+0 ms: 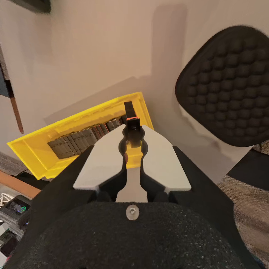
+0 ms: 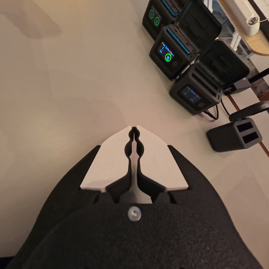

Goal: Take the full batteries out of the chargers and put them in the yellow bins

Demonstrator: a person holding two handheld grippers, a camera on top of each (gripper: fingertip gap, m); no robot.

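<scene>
In the left wrist view my left gripper is shut on a black battery with an orange band, held over the right end of a yellow bin. A row of several dark batteries stands in the bin. In the right wrist view my right gripper is shut and empty above the pale table. Three black chargers stand in a row at the upper right: the far one and the middle one show green rings and hold blue-edged batteries; the near one has empty slots.
A black textured chair back stands right of the bin. Another charger with a green ring sits at the lower left. A small black two-slot holder, cables and a white power strip lie by the table's right edge. My right fingertips sit around 35 cm from my left ones.
</scene>
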